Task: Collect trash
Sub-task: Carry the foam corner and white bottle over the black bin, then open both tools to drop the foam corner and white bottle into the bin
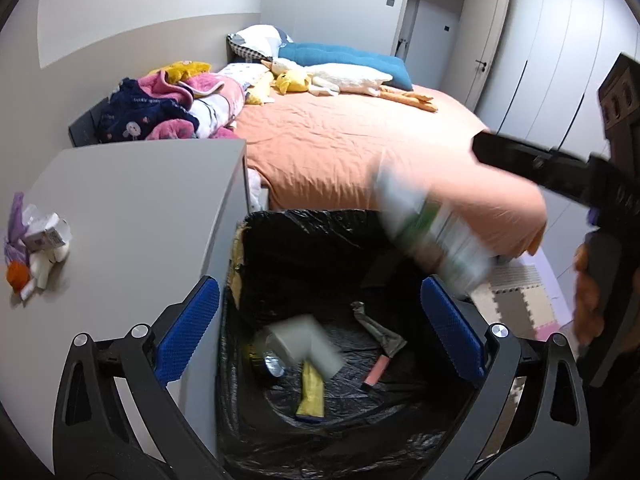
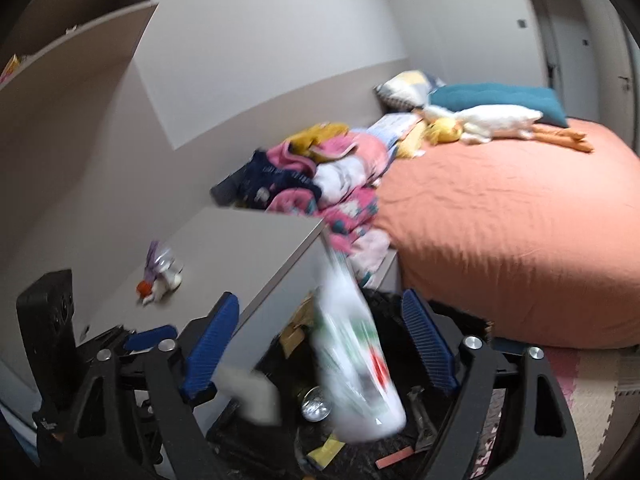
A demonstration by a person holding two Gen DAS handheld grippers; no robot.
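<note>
A bin lined with a black bag point(image 1: 304, 218) stands below both grippers, beside a grey cabinet. My left gripper point(image 1: 320, 328) hangs open over it, with a blurred grey box point(image 1: 306, 344) in the air inside the bin, apart from both pads. My right gripper point(image 2: 320, 344) is open too. A blurred white bottle with green and red print point(image 2: 356, 360) is between its blue pads and touches neither. That bottle point(image 1: 436, 236) shows at the bin's right rim. More trash point(image 1: 36, 248) lies in a small heap on the cabinet top, also seen as a heap point(image 2: 160, 272).
The bin holds a yellow packet point(image 1: 312, 396), a pink stick point(image 1: 376, 372), a metal can point(image 1: 276, 368) and a grey wrapper point(image 1: 380, 332). The cabinet point(image 1: 132, 208) is to the left, and a bed with an orange sheet point(image 1: 340, 148), clothes and plush toys lies behind. Foam mats point(image 1: 516, 304) cover the floor.
</note>
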